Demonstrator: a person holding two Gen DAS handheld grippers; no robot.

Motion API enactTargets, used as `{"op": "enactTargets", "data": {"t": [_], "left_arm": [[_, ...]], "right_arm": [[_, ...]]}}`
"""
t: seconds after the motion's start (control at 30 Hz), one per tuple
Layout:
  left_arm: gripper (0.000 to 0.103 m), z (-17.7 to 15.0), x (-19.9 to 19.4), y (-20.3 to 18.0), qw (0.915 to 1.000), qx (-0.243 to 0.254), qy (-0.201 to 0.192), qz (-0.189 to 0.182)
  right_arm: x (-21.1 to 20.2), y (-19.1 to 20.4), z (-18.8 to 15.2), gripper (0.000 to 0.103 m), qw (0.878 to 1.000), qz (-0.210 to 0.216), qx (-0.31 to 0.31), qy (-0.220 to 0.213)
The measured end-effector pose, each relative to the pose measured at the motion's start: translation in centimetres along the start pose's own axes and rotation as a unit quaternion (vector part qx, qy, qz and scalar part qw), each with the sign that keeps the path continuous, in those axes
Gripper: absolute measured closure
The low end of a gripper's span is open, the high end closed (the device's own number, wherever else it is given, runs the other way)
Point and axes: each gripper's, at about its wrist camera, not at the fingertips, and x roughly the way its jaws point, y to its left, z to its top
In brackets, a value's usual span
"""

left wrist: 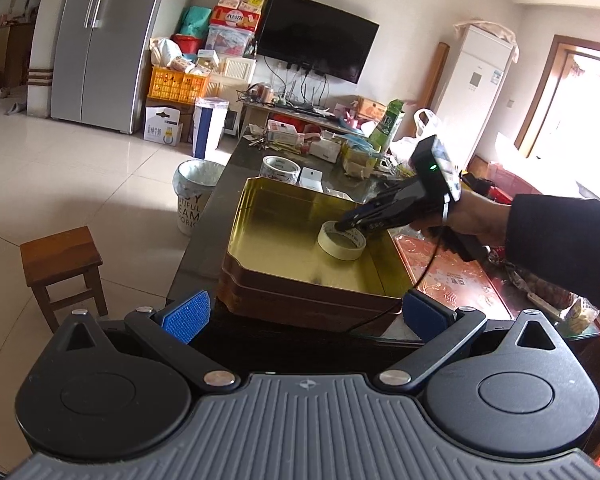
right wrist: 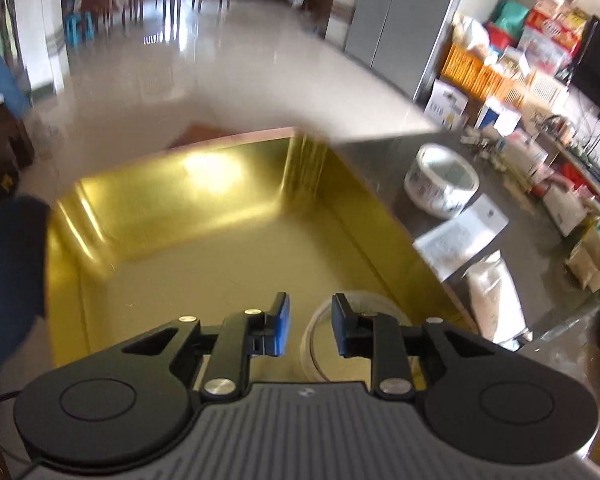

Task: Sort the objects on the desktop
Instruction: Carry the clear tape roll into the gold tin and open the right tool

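**Tape roll and gold tin: right gripper at the moment of placement or pickup**

Inside the gold tin (left wrist: 276, 240), toward 4 o'clock of its floor, a cream masking-tape roll (left wrist: 341, 245) lies flat. In the left wrist view the right gripper (left wrist: 346, 227) reaches in from 3 o'clock, its tips at the roll's upper rim. In the right wrist view the blue pads (right wrist: 281, 322) stand apart with a clear gap, the roll partly beneath the right-hand one — the tool is released, gripping nothing. The left gripper (left wrist: 300, 314) hovers at 6 o'clock of the tin, fingers spread wide, empty.

This scene fits either a roll just let go in the tin or one about to be lifted out. In both cases, good practice would be to keep the fingers vertical and clear of the tin's wall, so the roll does not skate on the slick metal.

Legible writing is scant: a white bin (left wrist: 192, 200) at 9 o'clock shows partial letters, roughly "EAM". Print on the larger tape roll (left wrist: 280, 168) at 12 o'clock is unreadable.
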Motion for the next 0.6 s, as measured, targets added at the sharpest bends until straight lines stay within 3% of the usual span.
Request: {"op": "enactTargets", "data": {"t": [0.07,0.13,0.2,0.5,0.6], "left_arm": [[0.001,0.1,0.4,0.1,1.0,-0.002,0.002,-0.002],[0.001,-0.2,0.9,0.2,1.0,-0.004,0.008,-0.001],[0.001,-0.2,1.4,0.2,0.9999,-0.001,0.013,0.002],[0.001,-0.4,3.1,0.8,0.9993,0.006,0.024,0.027],[0.001,-0.3,3.6,1.1,0.9989,0.01,0.03,0.035]], "right_arm": [[-1.3,-0.6,0.0,0.057,1.0,-0.007,0.009,-0.021],[-1.5,-2.2,-0.1,0.019,0.999,-0.032,0.031,-0.031],[-1.7,-3.8,-0.2,0.005,0.996,-0.056,0.053,-0.04],[-2.8,-11.0,-0.6,0.0,0.971,-0.165,0.151,-0.083],[-0.8,-12.6,-0.6,0.0,0.971,-0.189,0.133,-0.057]]}}
